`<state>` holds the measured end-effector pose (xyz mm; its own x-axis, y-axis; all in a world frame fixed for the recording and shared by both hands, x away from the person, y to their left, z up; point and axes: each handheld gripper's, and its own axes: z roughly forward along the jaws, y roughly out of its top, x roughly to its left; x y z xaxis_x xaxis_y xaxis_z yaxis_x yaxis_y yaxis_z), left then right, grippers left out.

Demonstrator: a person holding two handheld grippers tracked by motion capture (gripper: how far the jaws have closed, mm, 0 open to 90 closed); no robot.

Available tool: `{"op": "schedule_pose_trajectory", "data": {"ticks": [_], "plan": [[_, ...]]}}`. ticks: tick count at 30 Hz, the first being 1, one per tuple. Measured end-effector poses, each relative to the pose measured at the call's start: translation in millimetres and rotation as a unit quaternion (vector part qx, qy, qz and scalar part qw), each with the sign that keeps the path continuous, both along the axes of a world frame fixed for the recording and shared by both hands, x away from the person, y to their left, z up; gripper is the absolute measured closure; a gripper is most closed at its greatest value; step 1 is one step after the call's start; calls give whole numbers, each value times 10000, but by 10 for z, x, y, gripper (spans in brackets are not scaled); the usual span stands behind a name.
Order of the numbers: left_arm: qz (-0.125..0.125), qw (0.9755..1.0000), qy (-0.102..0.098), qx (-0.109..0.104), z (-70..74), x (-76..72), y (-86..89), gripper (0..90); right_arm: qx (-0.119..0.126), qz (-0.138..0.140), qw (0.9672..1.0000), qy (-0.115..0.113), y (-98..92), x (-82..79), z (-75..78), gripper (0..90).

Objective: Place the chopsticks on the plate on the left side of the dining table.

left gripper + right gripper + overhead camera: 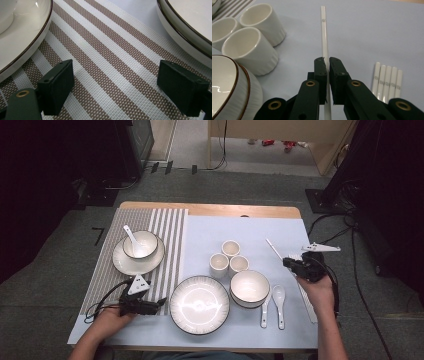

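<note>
Jaws clamped on chopstick point(323, 37), right gripper point(327, 62) level

Both grippers, left point(159, 303) and right point(288, 263), are black with blocky rectangular jaws, brass-ringed holes in their linkage arms, a grey three-cornered plate on top at 12 o'clock and thin black cables trailing toward the person's bare forearms.

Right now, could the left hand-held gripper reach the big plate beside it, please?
Probably yes: the left hand-held gripper is open, low over the striped mat, and the big plate lies right beside it with nothing between.
</note>
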<state>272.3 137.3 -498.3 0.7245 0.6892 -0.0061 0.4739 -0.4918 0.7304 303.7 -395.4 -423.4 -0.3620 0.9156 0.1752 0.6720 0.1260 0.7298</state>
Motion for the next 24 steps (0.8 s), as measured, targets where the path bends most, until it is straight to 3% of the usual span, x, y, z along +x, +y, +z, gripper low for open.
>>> {"op": "schedule_pose_trajectory", "data": {"ticks": [24], "plan": [[-1,10000,-1,1,0,0,0,146,102,263,9996,-87,151,27,185,853]]}}
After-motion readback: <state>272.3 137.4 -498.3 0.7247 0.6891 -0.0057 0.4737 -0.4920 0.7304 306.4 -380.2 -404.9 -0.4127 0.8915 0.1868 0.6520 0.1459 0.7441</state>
